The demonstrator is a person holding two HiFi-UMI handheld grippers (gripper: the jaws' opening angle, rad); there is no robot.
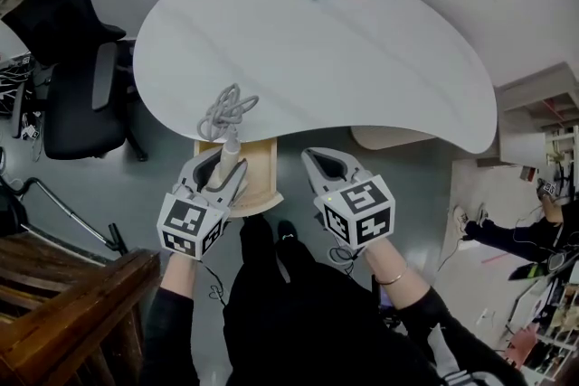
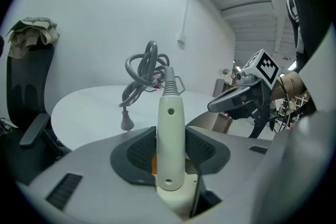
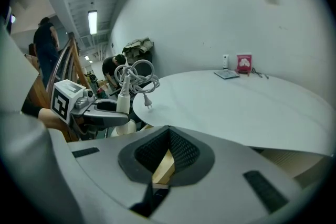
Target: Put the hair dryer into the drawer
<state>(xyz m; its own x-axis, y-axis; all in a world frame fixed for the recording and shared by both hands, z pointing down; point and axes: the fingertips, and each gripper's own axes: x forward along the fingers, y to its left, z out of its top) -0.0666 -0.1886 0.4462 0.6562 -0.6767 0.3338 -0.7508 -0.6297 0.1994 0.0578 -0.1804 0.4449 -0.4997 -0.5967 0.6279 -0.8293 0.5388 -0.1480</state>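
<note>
The hair dryer [image 2: 170,128], cream plastic with a slim handle and a coiled grey power cord [image 1: 226,111] bunched at its far end, is clamped by the handle between the pads of my left gripper [image 1: 224,176]. It hangs over the open light wooden drawer [image 1: 261,174], which juts out from under the near edge of the white rounded table [image 1: 344,59]. My right gripper [image 1: 322,165] hovers just right of the drawer, its fingers together with nothing between them.

I see three risks. The cord bundle sits up at the table's near edge, so I judge it could catch on that edge as I lower the dryer, or drape over the drawer front and stop it from closing. The grip is on a smooth, narrow handle, so the heavier body could pivot or slide in the pads. Much of the drawer's opening lies under the tabletop, so a steep entry could knock the dryer against the rim.
</note>
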